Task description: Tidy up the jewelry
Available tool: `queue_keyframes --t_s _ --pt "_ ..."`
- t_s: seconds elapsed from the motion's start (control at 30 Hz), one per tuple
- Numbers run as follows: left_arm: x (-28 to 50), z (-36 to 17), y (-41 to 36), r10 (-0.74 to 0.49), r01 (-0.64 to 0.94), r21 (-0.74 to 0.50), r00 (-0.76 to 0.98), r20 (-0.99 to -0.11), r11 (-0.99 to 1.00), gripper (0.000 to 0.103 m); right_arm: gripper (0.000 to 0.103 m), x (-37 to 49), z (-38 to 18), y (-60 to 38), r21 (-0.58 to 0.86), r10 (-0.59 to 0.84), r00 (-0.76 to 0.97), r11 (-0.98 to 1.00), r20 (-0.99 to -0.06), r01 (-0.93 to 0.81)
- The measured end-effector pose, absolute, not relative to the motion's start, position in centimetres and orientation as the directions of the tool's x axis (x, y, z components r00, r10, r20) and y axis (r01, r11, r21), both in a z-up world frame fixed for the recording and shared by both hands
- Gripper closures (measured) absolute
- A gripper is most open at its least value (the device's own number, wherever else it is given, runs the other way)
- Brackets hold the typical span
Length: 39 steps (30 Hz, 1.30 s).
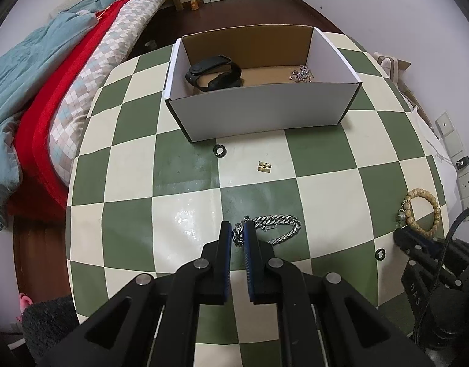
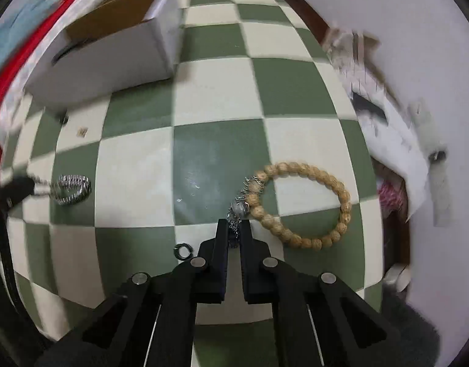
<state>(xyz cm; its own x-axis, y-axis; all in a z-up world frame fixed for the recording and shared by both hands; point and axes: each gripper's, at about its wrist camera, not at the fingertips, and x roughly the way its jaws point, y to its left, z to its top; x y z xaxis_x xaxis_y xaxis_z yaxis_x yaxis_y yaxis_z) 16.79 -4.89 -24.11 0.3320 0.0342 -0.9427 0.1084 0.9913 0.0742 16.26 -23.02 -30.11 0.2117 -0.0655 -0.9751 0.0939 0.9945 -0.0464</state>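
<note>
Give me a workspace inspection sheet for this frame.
Surface: checkered table, green and cream.
Job's things: box holding black band; silver chain, bead bracelet, two black rings, gold clasp on table.
Clutter: nothing seen.
Grippers: left hand-held gripper shut on silver chain; right hand-held gripper shut on bead bracelet's chain tassel.
Cables: black cable by right gripper.
Surroundings: bed, wall sockets.

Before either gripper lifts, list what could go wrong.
1. The left gripper pinches only the silver chain's end; the rest may swing or slip out.
2. The right gripper clamps the bead bracelet's thin charm chain, which could snag or slide free.
3. A black ring beside the right gripper could get knocked.
</note>
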Motion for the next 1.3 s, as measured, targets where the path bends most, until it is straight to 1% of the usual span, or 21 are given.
queue_keyframes --t_s 0.03,0.1,0.17,0.27,0.37,0.53,0.6,0.7,0.8,0.83,0.9,0.93,0.97,1.03,1.17,1.23,1.3 --pt "16.8 -24.0 -4.9 0.035 0.108 0.075 0.335 -0.941 0.991 0.098 0.098 16.2 -30.0 -23.3 0.004 -0.02 0.214 0.994 -0.977 0.109" --pt "16.7 -23.5 -4.7 0.035 0.109 0.077 0.346 -0.937 0.991 0.098 0.098 15.9 -29.1 -24.3 0.104 0.064 0.241 0.982 -0.968 0.155" --pt "16.7 -22.8 -4.5 0.032 0.107 0.076 0.362 -0.932 0.991 0.098 0.098 15.3 -26.7 -25.6 0.231 0.167 0.302 0.954 -0.939 0.192" --pt "16.9 -21.8 -4.3 0.024 0.103 0.068 0.378 -0.926 0.992 0.098 0.098 14.5 -22.5 -27.0 0.336 0.241 0.389 0.922 -0.889 0.195" --pt "17.2 -21.0 -4.1 0.013 0.093 0.053 0.391 -0.92 0.994 0.097 0.098 15.3 -18.8 -27.0 0.366 0.258 0.447 0.914 -0.856 0.173" --pt "17.3 -20.5 -3.9 0.005 0.082 0.04 0.396 -0.918 0.996 0.097 0.098 16.3 -16.8 -27.5 0.415 0.295 0.467 0.893 -0.833 0.177" --pt "17.3 -20.4 -3.8 0.005 0.08 0.04 0.397 -0.918 0.996 0.097 0.098 16.6 -16.7 -27.4 0.383 0.264 0.462 0.905 -0.847 0.187" --pt "17.1 -20.5 -3.9 0.006 0.084 0.042 0.395 -0.919 0.996 0.097 0.098 17.1 -20.0 -28.4 0.317 0.213 0.383 0.919 -0.899 0.232" --pt "16.9 -20.5 -3.9 0.009 0.089 0.048 0.395 -0.919 0.995 0.097 0.097 16.7 -24.2 -29.8 0.323 0.248 0.269 0.903 -0.931 0.285" --pt "16.9 -20.6 -3.8 0.01 0.089 0.049 0.393 -0.919 0.995 0.097 0.097 16.5 -26.2 -30.7 0.355 0.298 0.213 0.877 -0.93 0.323" --pt "16.9 -20.7 -3.7 0.011 0.085 0.048 0.389 -0.921 0.995 0.097 0.096 16.0 -27.8 -31.7 0.379 0.338 0.172 0.849 -0.925 0.369" --pt "16.9 -20.8 -3.7 0.012 0.083 0.048 0.387 -0.922 0.995 0.097 0.088 15.5 -28.2 -32.4 0.399 0.357 0.18 0.827 -0.917 0.396" --pt "16.9 -20.9 -3.6 0.013 0.083 0.049 0.387 -0.922 0.995 0.097 0.068 15.3 -28.2 -32.9 0.411 0.363 0.194 0.814 -0.912 0.409" --pt "17.0 -21.0 -3.7 0.013 0.083 0.049 0.383 -0.923 0.995 0.097 0.049 14.9 -27.8 -33.6 0.42 0.355 0.226 0.802 -0.907 0.425" --pt "17.1 -21.2 -3.9 0.017 0.089 0.055 0.381 -0.924 0.995 0.097 0.048 15.2 -26.8 -33.6 0.391 0.314 0.245 0.829 -0.917 0.399" --pt "17.2 -21.4 -4.1 0.022 0.09 0.061 0.381 -0.924 0.994 0.097 0.048 15.9 -27.6 -32.8 0.384 0.323 0.215 0.843 -0.922 0.378" --pt "17.2 -21.7 -4.2 0.032 0.092 0.072 0.379 -0.925 0.993 0.097 0.048 16.8 -28.5 -31.7 0.351 0.301 0.189 0.862 -0.935 0.365"
